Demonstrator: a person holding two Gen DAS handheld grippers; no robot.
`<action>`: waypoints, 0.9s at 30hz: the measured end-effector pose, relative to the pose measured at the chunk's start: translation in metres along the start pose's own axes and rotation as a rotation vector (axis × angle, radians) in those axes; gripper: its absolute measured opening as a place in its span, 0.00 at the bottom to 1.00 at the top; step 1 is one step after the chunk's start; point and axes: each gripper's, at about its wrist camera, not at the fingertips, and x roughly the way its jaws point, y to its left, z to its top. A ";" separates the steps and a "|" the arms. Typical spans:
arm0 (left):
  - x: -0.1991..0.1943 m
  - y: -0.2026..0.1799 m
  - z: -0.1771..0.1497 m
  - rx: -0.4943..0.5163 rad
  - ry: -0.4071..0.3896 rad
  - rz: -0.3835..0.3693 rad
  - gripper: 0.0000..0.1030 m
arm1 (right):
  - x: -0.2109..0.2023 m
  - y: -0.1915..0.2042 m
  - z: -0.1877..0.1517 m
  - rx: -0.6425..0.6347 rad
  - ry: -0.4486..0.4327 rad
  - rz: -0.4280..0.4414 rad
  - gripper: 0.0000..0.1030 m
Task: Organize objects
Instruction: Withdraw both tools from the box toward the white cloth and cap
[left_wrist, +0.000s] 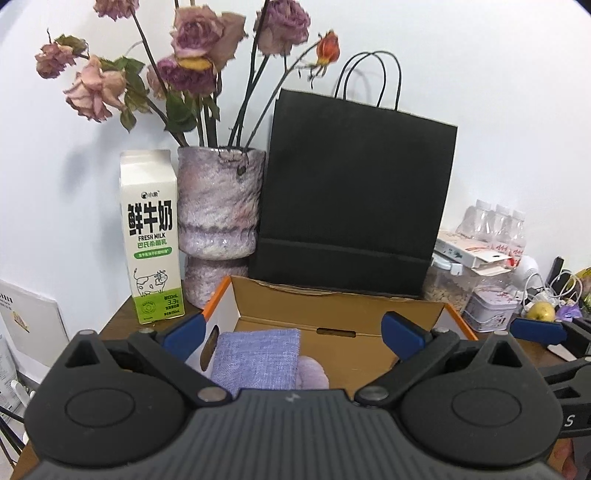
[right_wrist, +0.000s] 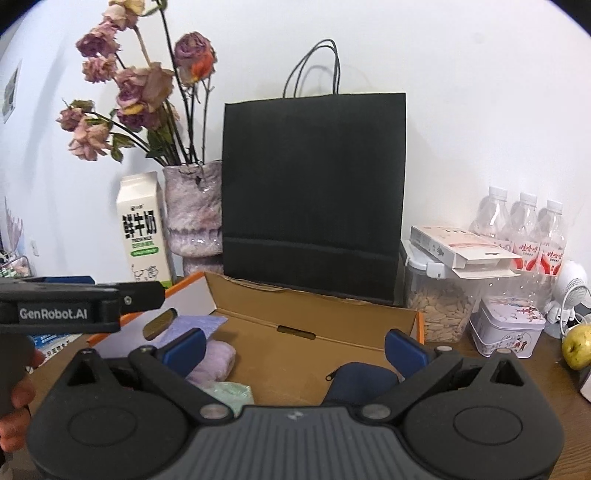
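**Left wrist view: both tongs held apart over the open box**

In the left wrist view, the left gripper (left_wrist: 293, 334) is seen with its blue-padded fingers spread wide and nothing between them. Below and between the fingers an open cardboard box (left_wrist: 332, 306) is seen, and in it a blue-violet cloth (left_wrist: 258, 356) is laid, with a lilac rolled towel (left_wrist: 314, 373) touching its right side. Beyond the fingertips a black paper bag (left_wrist: 354, 199) is stood upright against the wall. Ahead and to the left, a milk carton (left_wrist: 151, 236) and a vase of dried roses (left_wrist: 219, 206) are set side by side.

In the right wrist view, the right gripper (right_wrist: 295, 347) is likewise held open and empty above the same box. Near its left finger the lilac towel and a pale green cloth (right_wrist: 232, 395) are seen; near its right finger a dark blue pouch (right_wrist: 360, 384) is lodged. Off to the right, a seed jar (right_wrist: 443, 310), a tin (right_wrist: 508, 326), water bottles (right_wrist: 524, 229) and a pear (right_wrist: 578, 347) are ranged on the table.
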 end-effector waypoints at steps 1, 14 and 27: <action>-0.004 0.000 0.000 0.000 -0.003 -0.001 1.00 | -0.003 0.000 0.000 0.001 -0.001 0.005 1.00; -0.054 0.001 -0.018 0.022 -0.008 0.009 1.00 | -0.048 0.006 -0.013 -0.006 -0.016 0.012 1.00; -0.095 -0.001 -0.028 0.030 -0.027 0.011 1.00 | -0.090 0.012 -0.031 -0.014 -0.008 0.023 1.00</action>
